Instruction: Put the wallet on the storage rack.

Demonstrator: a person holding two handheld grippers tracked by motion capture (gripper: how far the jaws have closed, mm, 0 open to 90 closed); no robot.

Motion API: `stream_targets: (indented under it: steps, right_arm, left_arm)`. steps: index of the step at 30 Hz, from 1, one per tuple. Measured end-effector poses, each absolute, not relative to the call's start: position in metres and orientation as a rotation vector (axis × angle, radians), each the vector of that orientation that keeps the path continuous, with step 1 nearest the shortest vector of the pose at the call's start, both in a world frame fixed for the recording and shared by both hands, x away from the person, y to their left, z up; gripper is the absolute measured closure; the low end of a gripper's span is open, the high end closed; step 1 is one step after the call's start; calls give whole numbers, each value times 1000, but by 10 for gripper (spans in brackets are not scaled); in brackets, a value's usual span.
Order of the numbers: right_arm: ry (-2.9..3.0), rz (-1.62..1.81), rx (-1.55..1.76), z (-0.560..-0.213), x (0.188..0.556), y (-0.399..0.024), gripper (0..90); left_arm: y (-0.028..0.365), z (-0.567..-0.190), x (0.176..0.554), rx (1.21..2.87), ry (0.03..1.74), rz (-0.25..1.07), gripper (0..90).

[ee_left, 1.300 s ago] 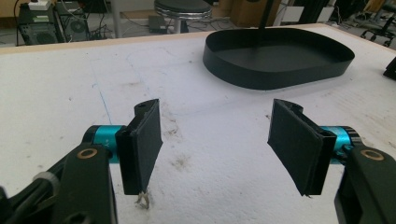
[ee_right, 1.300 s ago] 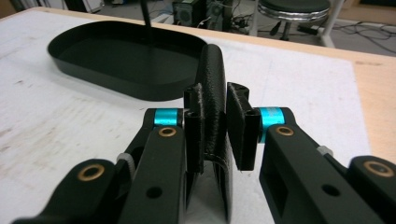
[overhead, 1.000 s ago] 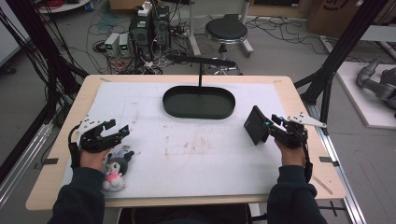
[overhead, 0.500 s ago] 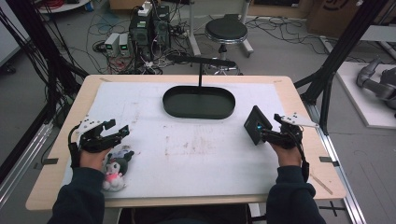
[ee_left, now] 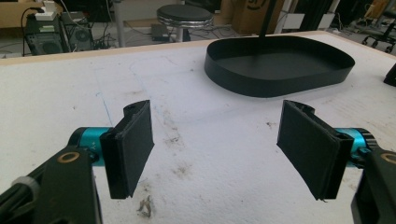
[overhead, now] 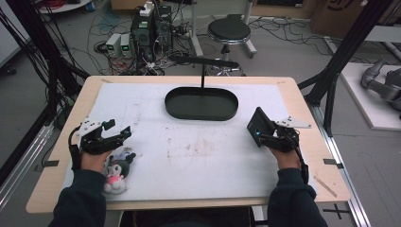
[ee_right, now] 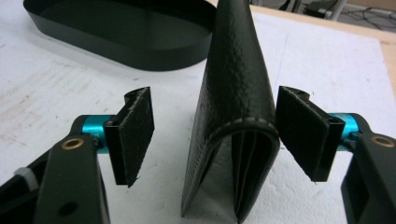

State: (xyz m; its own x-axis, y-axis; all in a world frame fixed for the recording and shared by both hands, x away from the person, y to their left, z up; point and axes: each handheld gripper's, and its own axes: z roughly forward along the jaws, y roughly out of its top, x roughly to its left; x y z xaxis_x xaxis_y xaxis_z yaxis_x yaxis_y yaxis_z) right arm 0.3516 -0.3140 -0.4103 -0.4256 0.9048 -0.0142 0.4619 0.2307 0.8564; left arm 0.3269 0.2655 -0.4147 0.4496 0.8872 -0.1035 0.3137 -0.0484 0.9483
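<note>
Apparently mid-grasp, the right gripper (ee_right: 215, 135) straddles the upright black wallet (ee_right: 233, 116) at the table's three o'clock, jaws wide, needing only closure, while the left gripper (ee_left: 219, 144) gapes empty at nine o'clock beside a plush toy (overhead: 116, 170)

- One black oval tray (overhead: 201, 104) on the tabletop (overhead: 189, 156)
- One black folded wallet (ee_right: 233, 116)
- One plush toy (overhead: 116, 170)
- Two tongs: left (overhead: 124, 132), right (overhead: 257, 132)
- One round stool (overhead: 229, 32) behind

Grey floor (overhead: 293, 52) strewn with cables (overhead: 42, 42) (a black stool (overhead: 229, 31) stands beyond the table).
</note>
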Motion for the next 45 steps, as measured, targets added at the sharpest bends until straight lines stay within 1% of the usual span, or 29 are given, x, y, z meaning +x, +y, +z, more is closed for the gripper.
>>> stream_targets:
  steps: [1, 7, 8, 10, 11, 13, 14, 15, 18, 28, 38, 45]
  right_arm:
    - [1989, 1112, 1250, -410, 352, -315, 349]
    - [1972, 1125, 1262, -409, 350, -317, 370]
    - [1976, 1121, 1261, -409, 350, -317, 387]
    - [1986, 1118, 1254, -409, 350, -317, 448]
    - [1989, 1118, 1259, -409, 350, -317, 495]
    - [1991, 1111, 1252, -408, 349, -318, 620]
    - [1987, 1117, 1251, -408, 348, -318, 698]
    - [1986, 1126, 1249, -406, 347, -319, 744]
    - [1976, 1147, 1239, -401, 345, -317, 762]
    - [1966, 1253, 1114, -376, 347, -291, 766]
    - [1974, 1296, 988, -350, 384, -241, 767]
    - [2001, 1265, 988, -355, 420, -211, 767]
  left_arm:
    - [266, -415, 327, 1603, 1073, 655, 266]
    - [266, -415, 327, 1604, 1076, 655, 266]
    - [266, -415, 327, 1604, 1076, 655, 266]
    - [266, -415, 327, 1605, 1076, 656, 266]
    - [266, -415, 327, 1604, 1077, 655, 266]
    - [266, -415, 327, 1602, 1079, 655, 266]
    - [266, -415, 327, 1602, 1080, 656, 266]
    - [265, -415, 327, 1604, 1080, 655, 266]
    - [265, -415, 327, 1604, 1081, 657, 266]
    - [266, -416, 328, 1602, 1084, 653, 266]
    - [267, -416, 328, 1595, 1088, 651, 266]
    - [267, -416, 327, 1592, 1087, 651, 266]
